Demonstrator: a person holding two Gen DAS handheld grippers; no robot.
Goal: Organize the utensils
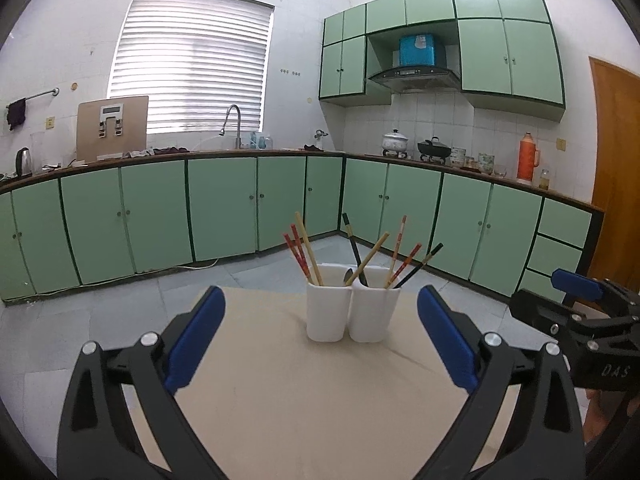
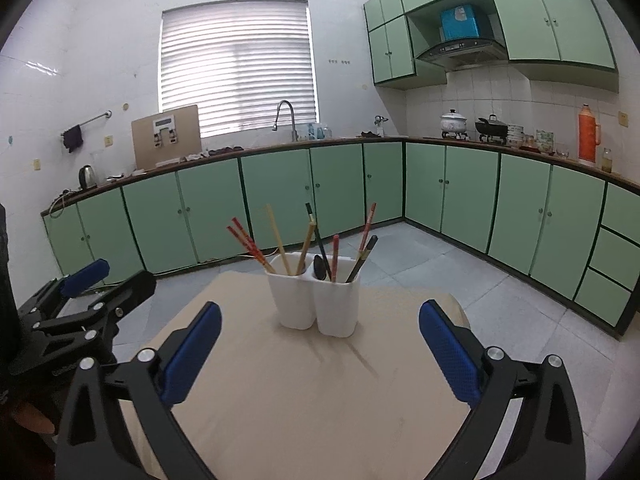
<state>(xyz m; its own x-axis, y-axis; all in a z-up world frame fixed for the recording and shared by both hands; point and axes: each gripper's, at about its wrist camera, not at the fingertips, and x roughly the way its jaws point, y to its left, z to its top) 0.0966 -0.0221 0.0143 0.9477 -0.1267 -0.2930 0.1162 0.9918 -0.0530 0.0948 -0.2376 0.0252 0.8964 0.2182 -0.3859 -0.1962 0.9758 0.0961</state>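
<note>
1. Holder (image 1: 352, 312): a white two-compartment holder is stood on the beige table (image 1: 300, 400), ahead of both grippers.
2. Left compartment (image 2: 292, 300): red chopsticks (image 2: 248, 244) and pale wooden chopsticks (image 2: 278, 240) are held upright, leaning.
3. Right compartment (image 2: 338, 308): a dark spoon (image 2: 319, 268), black chopsticks (image 2: 362, 260) and red ones are kept.
4. Left gripper (image 1: 320, 336): fingers are spread wide, nothing between them.
5. Right gripper (image 2: 320, 352): fingers are spread wide, nothing gripped.
</note>
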